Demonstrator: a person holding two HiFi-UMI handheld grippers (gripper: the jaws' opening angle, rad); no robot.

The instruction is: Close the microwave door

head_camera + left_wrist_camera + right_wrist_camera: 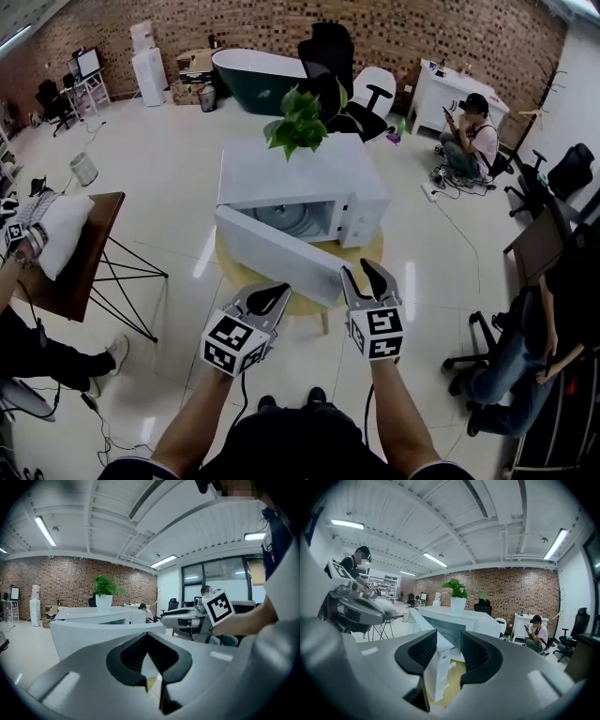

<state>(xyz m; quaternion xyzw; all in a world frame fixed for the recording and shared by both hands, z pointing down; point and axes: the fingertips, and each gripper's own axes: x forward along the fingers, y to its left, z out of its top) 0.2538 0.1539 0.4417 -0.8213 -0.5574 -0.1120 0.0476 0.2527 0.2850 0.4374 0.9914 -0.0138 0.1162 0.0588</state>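
Observation:
A white microwave point(309, 178) with a potted plant point(298, 122) on top stands on a round wooden table point(367, 251). Its door point(277, 253) hangs open, swung out toward me; the same door point(437, 667) shows edge-on in the right gripper view. My right gripper point(367, 274) is open just past the door's free end, and that edge lies in the gap between its jaws point(449, 639) without being pinched. My left gripper point(268, 298) is shut and empty, just in front of the door's outer face point(89, 637).
A brown side table point(89, 281) with a white cushion point(64, 230) stands to the left. A person sits on the floor at the back right point(473, 136), another in a chair at the right edge point(520, 361). A dark bathtub point(258, 80) and office chairs line the back.

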